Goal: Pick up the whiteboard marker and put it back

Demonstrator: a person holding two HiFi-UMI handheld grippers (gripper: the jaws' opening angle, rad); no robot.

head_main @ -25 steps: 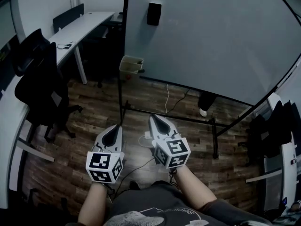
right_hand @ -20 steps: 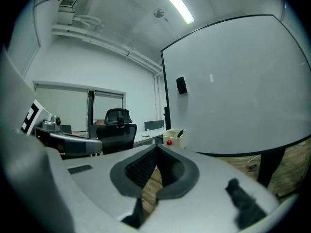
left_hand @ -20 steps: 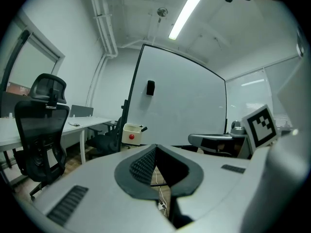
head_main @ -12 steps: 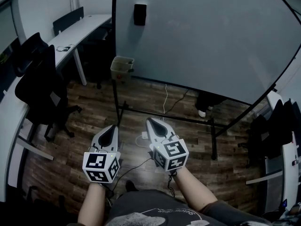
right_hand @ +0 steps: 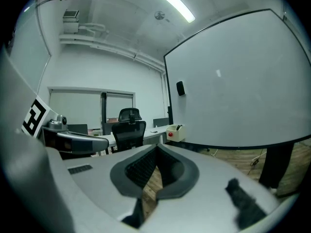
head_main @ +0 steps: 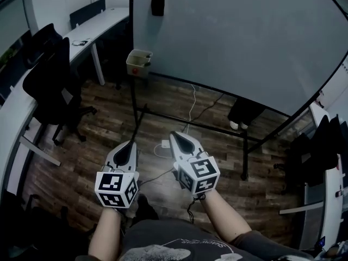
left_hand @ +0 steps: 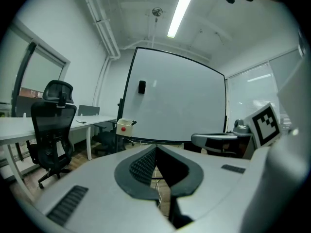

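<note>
Jaws on both your left gripper [head_main: 129,145] and your right gripper [head_main: 176,137] sit pressed together with nothing between them, while the whiteboard marker [left_hand: 132,122] pokes from the cream box [head_main: 138,62] at the lower left corner of the whiteboard [head_main: 234,37], well apart from either gripper.

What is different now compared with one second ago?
In the head view the small box and the black eraser on the whiteboard slid up and left, so the person's view shifted. The left gripper and right gripper stay shut, empty, side by side.
</note>
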